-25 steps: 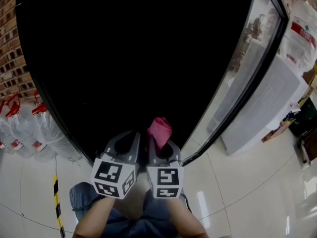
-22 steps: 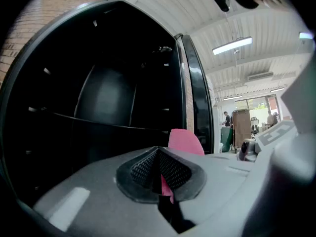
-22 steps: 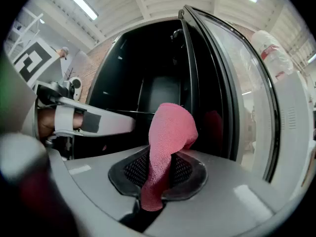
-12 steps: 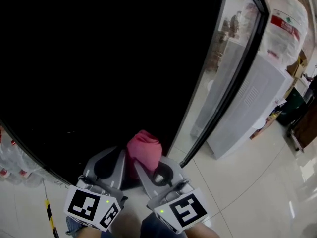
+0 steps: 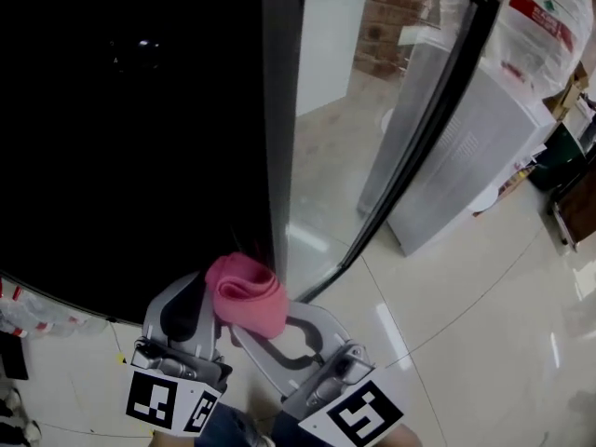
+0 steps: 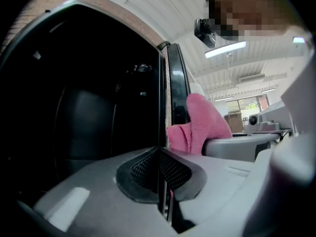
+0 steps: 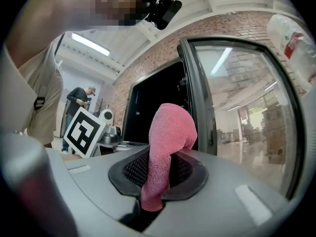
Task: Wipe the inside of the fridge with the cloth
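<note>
Right claw (image 5: 272, 335) is gripping cloth (image 5: 247, 291) by the open fridge (image 5: 140, 138).
Left claw (image 5: 189, 313) is idling closed, empty; cloth likely needs pressing flat inside.

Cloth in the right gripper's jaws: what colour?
Pink. The cloth shows best in the right gripper view.

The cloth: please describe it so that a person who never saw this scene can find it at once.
Find the tall black fridge with its glass door open. In front of its dark opening, the right gripper pinches the cloth in its jaws. It is the only pink, soft thing; the left gripper beside it holds nothing.
</note>
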The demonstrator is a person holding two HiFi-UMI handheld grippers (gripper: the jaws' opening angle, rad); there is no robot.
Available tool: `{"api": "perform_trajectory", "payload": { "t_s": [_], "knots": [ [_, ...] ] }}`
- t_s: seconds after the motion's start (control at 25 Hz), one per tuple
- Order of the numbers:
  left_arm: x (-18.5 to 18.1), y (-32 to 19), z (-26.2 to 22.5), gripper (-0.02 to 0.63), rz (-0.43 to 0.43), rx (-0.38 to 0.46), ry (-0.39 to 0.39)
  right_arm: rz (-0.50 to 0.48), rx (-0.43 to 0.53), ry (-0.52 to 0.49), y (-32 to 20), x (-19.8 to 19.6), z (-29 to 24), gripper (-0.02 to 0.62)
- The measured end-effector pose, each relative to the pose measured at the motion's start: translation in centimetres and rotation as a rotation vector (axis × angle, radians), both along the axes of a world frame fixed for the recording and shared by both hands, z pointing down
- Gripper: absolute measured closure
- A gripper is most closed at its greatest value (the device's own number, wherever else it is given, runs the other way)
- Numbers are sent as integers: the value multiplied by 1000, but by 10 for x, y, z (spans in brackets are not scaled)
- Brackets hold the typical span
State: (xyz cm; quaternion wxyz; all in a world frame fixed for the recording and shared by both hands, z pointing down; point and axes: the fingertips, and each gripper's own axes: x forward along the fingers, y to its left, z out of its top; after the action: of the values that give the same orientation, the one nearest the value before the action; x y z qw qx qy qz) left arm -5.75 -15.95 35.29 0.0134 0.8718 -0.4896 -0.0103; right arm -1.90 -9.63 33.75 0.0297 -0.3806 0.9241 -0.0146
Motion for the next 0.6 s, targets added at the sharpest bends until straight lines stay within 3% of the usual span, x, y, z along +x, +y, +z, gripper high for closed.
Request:
{"api": "perform_trajectory", "payload": {
  "t_s": [0.2,0.4,0.6],
  "knots": [
    [21,12,-66,614,-44,-51,-14,-10,-14,-42,2,23,-72,535],
    [41,26,-124,614,-41,-77,9,26,-75,21,8,40,-126,535],
    [52,36,-164,614,-9,-96,55,91,-26,95,-4,60,-180,535]
  ]
}}
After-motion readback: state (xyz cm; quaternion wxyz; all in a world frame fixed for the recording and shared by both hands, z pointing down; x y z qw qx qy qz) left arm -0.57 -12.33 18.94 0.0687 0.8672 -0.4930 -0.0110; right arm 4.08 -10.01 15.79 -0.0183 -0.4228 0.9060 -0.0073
